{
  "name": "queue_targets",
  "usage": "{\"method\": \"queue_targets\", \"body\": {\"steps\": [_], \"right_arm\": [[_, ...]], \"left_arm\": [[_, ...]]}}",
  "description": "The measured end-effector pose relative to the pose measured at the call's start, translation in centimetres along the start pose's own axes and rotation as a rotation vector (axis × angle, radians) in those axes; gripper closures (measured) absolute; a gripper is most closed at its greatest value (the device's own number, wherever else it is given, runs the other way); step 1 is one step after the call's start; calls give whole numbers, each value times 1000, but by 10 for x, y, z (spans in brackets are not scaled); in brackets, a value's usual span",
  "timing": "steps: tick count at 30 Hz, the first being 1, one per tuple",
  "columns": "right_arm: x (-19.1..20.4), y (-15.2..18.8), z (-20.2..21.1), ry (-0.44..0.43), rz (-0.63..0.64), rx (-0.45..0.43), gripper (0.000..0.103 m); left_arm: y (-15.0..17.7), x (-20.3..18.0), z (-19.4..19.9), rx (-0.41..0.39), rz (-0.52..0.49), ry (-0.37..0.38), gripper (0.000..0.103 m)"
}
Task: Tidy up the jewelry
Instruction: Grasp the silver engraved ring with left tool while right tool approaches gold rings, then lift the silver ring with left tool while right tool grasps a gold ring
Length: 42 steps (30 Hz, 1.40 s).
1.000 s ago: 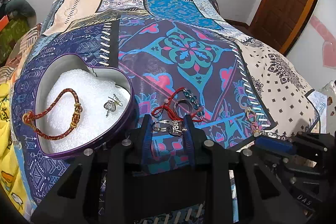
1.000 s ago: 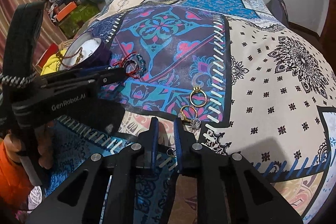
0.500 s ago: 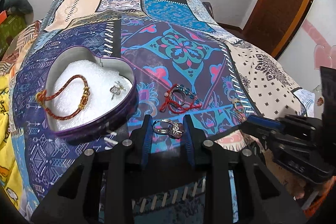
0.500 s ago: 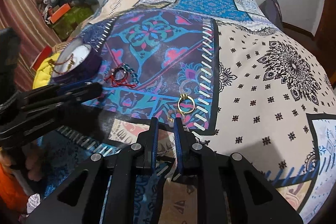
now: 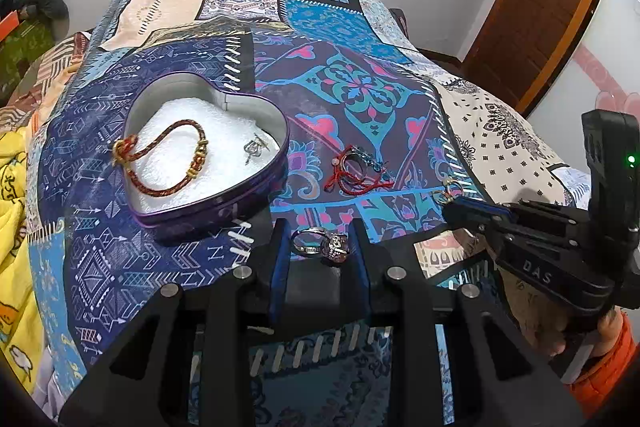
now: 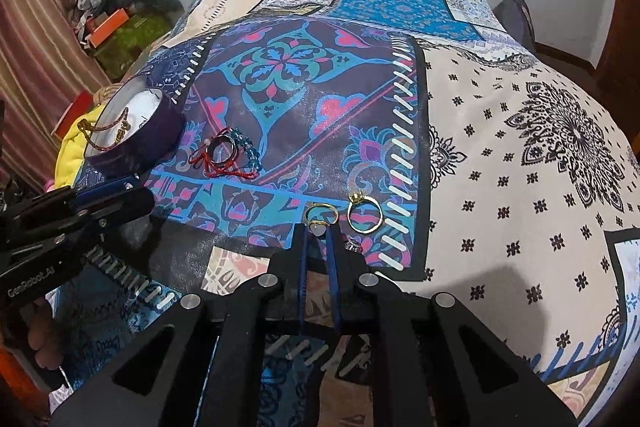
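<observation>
Rings come first to the eye: the left gripper [image 5: 319, 243] holds a silver ring with a pale stone [image 5: 320, 246] between its blue pads, clamped and lifted clear of the patchwork bedspread [image 6: 500, 155]. Beside it, the right gripper [image 6: 318, 233] has its narrow-set fingers around the stone of a gold ring [image 6: 320, 217] lying on the cloth; whether they pinch it I cannot tell. A second gold ring [image 6: 364, 213] lies just beside. Farther off sits a tangle of red cord and blue-bead bracelets [image 5: 358, 173], then the heart-shaped tin [image 5: 224, 205], holding a braided bracelet [image 5: 168, 157] and a small silver piece [image 5: 254, 147]. Judging by this, the silver ring goes next over the tin's rim and is let go.
</observation>
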State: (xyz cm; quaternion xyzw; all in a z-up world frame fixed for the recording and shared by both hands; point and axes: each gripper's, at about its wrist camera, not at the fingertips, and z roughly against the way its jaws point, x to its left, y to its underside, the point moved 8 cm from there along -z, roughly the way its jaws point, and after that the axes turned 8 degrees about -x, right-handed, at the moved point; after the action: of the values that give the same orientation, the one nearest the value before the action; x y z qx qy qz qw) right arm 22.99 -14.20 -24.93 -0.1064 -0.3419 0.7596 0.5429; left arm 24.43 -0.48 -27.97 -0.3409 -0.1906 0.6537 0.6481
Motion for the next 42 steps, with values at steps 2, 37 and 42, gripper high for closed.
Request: {"method": "queue_targets", "body": {"steps": [2, 37, 42], "right_arm": [[0, -3, 0, 7, 1, -6, 95], [26, -16, -5, -9, 69, -2, 87], [43, -34, 15, -42, 81, -69, 87]], "left_arm": [[1, 1, 3, -3, -1, -2, 74], [-9, 12, 35, -58, 13, -22, 74], [-23, 14, 51, -101, 16, -32, 74]]}}
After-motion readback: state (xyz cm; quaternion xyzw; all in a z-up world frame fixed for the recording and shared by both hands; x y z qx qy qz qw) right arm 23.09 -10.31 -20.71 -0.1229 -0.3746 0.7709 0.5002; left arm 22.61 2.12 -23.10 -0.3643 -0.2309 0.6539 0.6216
